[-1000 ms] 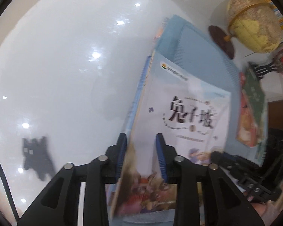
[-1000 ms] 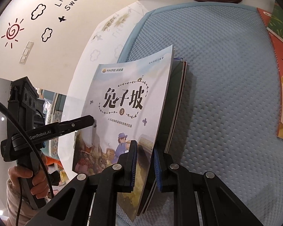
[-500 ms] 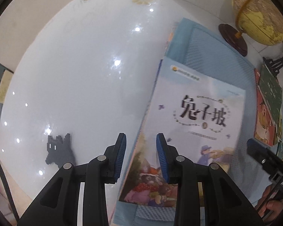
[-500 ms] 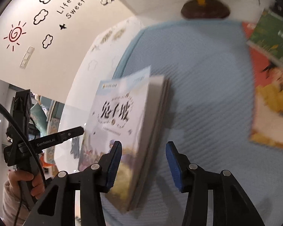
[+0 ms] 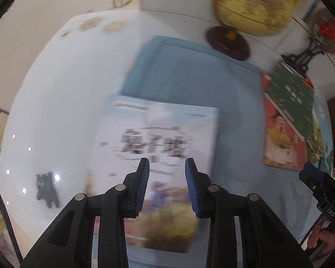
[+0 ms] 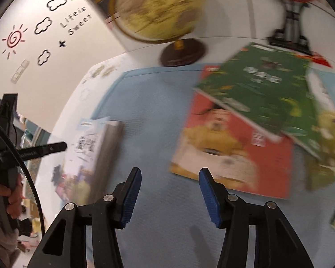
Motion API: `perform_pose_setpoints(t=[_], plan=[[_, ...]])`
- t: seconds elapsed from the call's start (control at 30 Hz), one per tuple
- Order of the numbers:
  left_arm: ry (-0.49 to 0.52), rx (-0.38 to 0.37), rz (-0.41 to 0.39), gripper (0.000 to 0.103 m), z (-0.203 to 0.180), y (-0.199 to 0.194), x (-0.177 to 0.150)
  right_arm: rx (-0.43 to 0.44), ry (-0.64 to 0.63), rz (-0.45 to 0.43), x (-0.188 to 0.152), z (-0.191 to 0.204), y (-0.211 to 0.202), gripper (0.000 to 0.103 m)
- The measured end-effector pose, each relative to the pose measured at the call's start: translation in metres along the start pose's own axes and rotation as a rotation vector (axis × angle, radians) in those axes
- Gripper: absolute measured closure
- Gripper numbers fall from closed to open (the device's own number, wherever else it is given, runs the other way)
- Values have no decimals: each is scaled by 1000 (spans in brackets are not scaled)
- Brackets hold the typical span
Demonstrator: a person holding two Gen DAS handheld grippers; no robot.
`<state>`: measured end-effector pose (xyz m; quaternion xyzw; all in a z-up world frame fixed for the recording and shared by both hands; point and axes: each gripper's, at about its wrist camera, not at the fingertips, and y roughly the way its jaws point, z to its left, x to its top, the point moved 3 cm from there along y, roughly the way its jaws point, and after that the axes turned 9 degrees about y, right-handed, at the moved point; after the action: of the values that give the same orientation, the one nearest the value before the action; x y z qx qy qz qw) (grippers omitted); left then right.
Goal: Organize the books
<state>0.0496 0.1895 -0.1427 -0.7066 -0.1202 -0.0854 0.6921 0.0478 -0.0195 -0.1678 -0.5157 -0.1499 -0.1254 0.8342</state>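
A stack of books with a pale illustrated cover on top [image 5: 158, 147] lies flat on the left part of a light blue mat [image 5: 189, 73]. My left gripper [image 5: 167, 183] hovers above that cover, its jaws apart and off the book. In the right wrist view the stack [image 6: 87, 147] lies to the left. My right gripper [image 6: 170, 192] is over bare mat [image 6: 149, 102], its jaws opening with nothing between them. A red book [image 6: 232, 147] and a green book [image 6: 263, 84] overlap on the mat at the right.
A yellow globe [image 5: 250, 4] on a dark wooden base stands behind the mat. A black stand [image 6: 290, 29] sits at the back right. More books lie at the mat's right edge. A small black figure [image 5: 45, 188] marks the glossy white table [image 5: 67, 89].
Both grippers let go of the book stack, which now lies flat on the mat. The right gripper opened and swung right toward the red and green books. The left gripper pulled back and up.
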Motion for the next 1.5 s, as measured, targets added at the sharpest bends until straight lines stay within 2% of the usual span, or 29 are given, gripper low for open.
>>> perform_pose_setpoints(t=[0.43, 0.57, 0.67, 0.77, 0.9, 1.07, 1.2, 1.3, 1.5], plan=[[207, -128, -3, 73, -149, 9, 29, -116, 283, -84, -28, -150, -72, 51], [261, -171, 0, 73, -194, 14, 35, -143, 331, -115, -34, -182, -93, 51], [288, -230, -2, 73, -233, 16, 40, -174, 345, -138, -32, -208, -110, 51], [318, -274, -4, 73, -268, 16, 45, -203, 360, -165, -21, -242, -128, 51], [388, -319, -14, 73, -325, 20, 57, -198, 349, -204, 5, -282, -148, 51], [475, -367, -28, 73, -393, 27, 70, -233, 289, -194, 47, -321, -150, 51], [505, -400, -15, 73, -438, 41, 79, -272, 219, -177, 80, -344, -141, 51], [509, -436, 4, 73, -467, 53, 85, -296, 206, -134, 100, -361, -125, 53], [498, -482, 93, 75, -491, 80, 83, -295, 227, -64, 113, -376, -99, 54]])
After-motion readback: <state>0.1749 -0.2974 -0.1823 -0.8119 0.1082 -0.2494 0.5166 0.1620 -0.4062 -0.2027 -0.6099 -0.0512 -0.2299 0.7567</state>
